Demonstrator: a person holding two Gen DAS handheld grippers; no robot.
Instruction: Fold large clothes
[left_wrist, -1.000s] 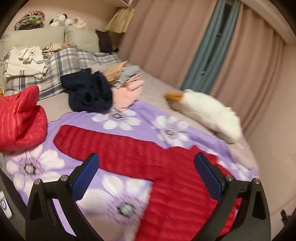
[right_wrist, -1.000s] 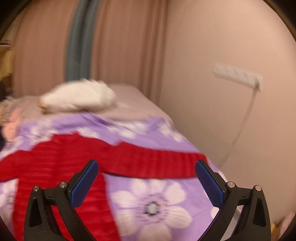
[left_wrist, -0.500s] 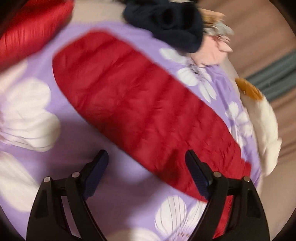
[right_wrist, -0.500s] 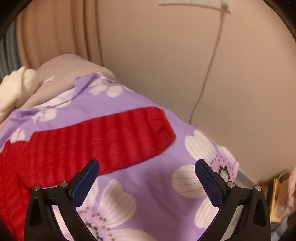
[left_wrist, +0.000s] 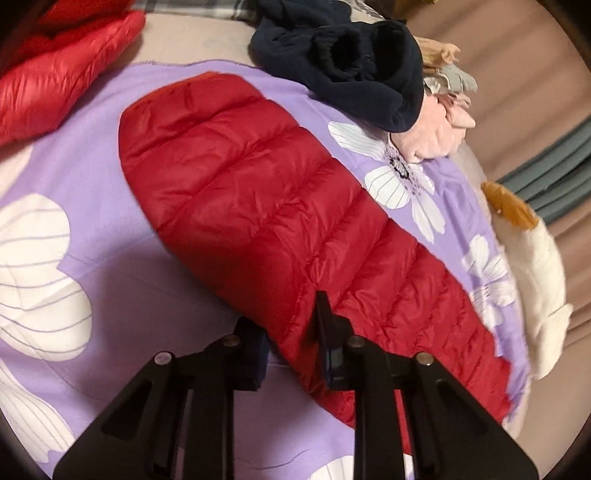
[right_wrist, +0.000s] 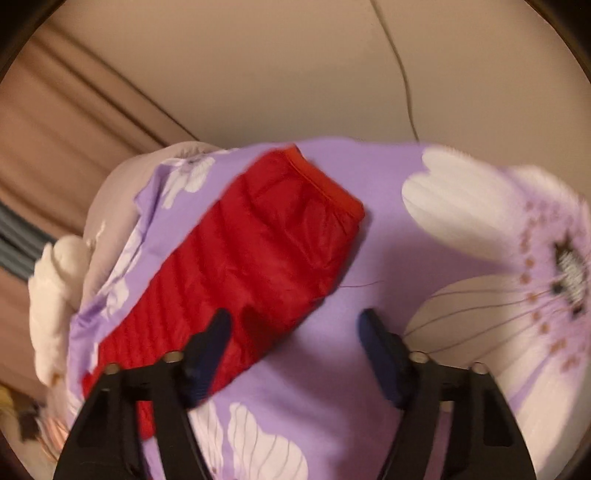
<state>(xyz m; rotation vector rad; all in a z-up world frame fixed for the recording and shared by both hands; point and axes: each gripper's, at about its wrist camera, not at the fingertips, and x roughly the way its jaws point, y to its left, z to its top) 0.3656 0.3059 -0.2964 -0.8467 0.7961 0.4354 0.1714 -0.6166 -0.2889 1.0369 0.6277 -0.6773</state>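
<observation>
A red quilted jacket is spread on a purple flowered sheet (left_wrist: 92, 192). In the left wrist view one sleeve (left_wrist: 258, 192) runs from upper left to lower right. My left gripper (left_wrist: 287, 317) is closing on that sleeve's near edge, with the red fabric pinched between its narrow jaws. The right wrist view shows the other sleeve (right_wrist: 266, 251), with its cuff (right_wrist: 325, 188) pointing up right. My right gripper (right_wrist: 293, 317) is closing too, still half wide. One finger (right_wrist: 212, 339) rests on the sleeve, the other (right_wrist: 376, 343) on the sheet (right_wrist: 369, 258), and the sleeve's edge lies between them.
A second red puffy garment (left_wrist: 55, 74) lies at the upper left. Beyond the sleeve there is a navy garment (left_wrist: 354, 74) and pink clothes (left_wrist: 436, 136). A white plush toy (left_wrist: 535, 288) sits at the bed's right side. A wall with a cable (right_wrist: 402, 85) stands close behind the right sleeve.
Both grippers dropped towards the bed and rolled. The left jaws went from wide open to pinching the sleeve's edge. The right jaws narrowed by about half around the other sleeve's edge.
</observation>
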